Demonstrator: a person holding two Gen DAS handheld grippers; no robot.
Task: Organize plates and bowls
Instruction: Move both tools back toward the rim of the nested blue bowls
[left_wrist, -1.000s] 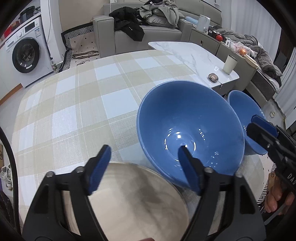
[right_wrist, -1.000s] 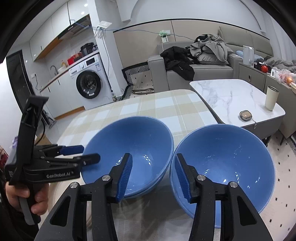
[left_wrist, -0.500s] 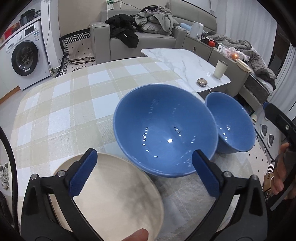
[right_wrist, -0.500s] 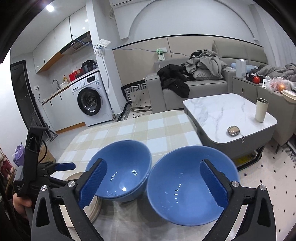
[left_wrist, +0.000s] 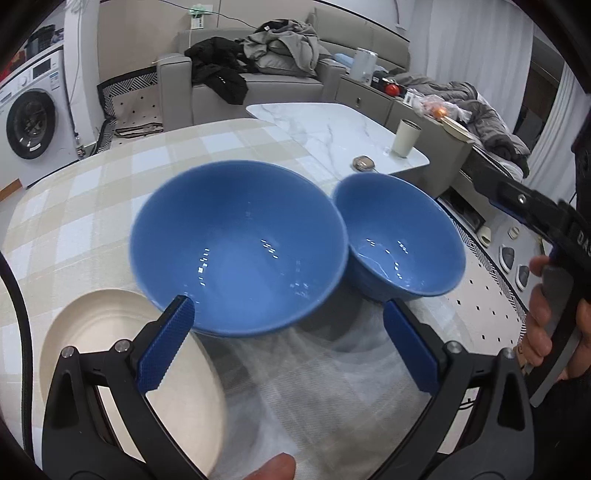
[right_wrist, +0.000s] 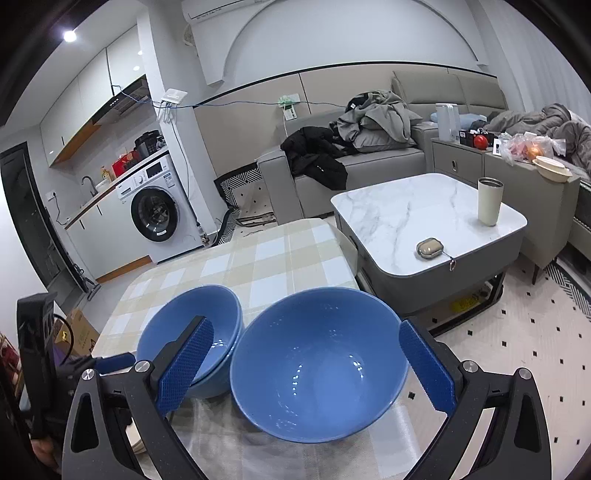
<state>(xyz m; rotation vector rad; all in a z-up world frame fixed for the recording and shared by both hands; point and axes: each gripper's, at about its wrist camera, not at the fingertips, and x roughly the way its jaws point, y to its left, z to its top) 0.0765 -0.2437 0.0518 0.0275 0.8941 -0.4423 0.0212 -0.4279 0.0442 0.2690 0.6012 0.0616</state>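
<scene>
On the checked-cloth worktop (left_wrist: 92, 192), the stacked blue ceramic bowls (left_wrist: 236, 243) stand just ahead of the left tool (left_wrist: 284, 343). The single blue ceramic bowl (left_wrist: 399, 236) stands to their right, the cream round plate (left_wrist: 96, 332) near their left.

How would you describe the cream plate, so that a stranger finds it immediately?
Start at the checked tablecloth of the dining table. Two blue bowls stand side by side on it; the cream plate lies left of them, near the edge. It alone is flat and pale.
</scene>
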